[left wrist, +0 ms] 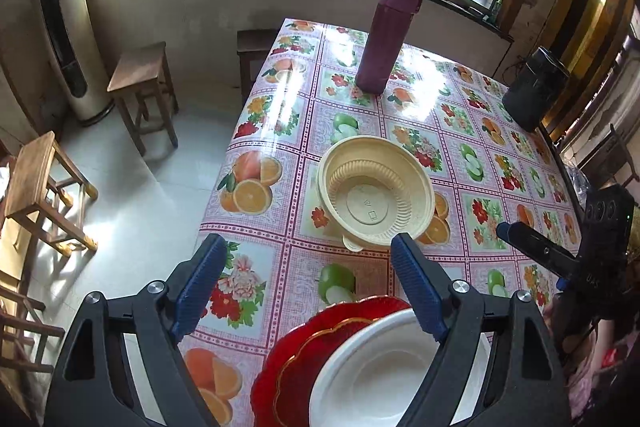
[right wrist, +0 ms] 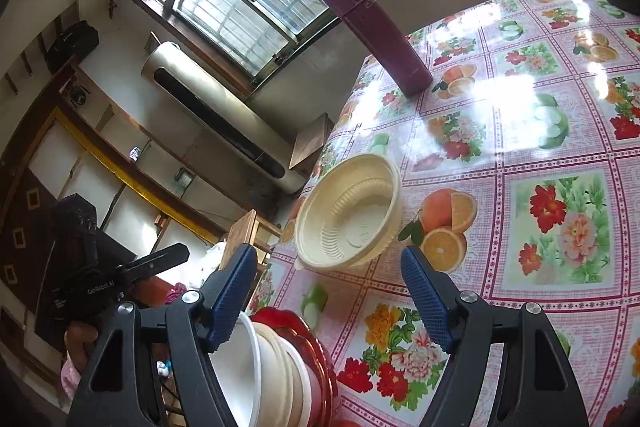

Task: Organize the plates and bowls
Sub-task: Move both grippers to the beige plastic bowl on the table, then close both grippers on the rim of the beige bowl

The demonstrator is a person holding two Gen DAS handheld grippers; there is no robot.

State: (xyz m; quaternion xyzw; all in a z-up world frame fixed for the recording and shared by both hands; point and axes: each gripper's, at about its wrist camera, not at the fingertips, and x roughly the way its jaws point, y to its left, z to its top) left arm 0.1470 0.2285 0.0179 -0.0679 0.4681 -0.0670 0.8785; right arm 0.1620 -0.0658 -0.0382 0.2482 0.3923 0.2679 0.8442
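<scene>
Cream bowls sit nested on the fruit-patterned table; they also show in the right wrist view. A white bowl sits on stacked red plates at the near edge. In the right wrist view this stack shows white and cream bowls on the red plates. My left gripper is open and empty above the near table, just before the stack. My right gripper is open and empty, between the stack and the cream bowls. It also shows in the left wrist view.
A tall purple flask stands at the far side of the table. A black speaker sits at the far right edge. Wooden stools stand on the floor left of the table.
</scene>
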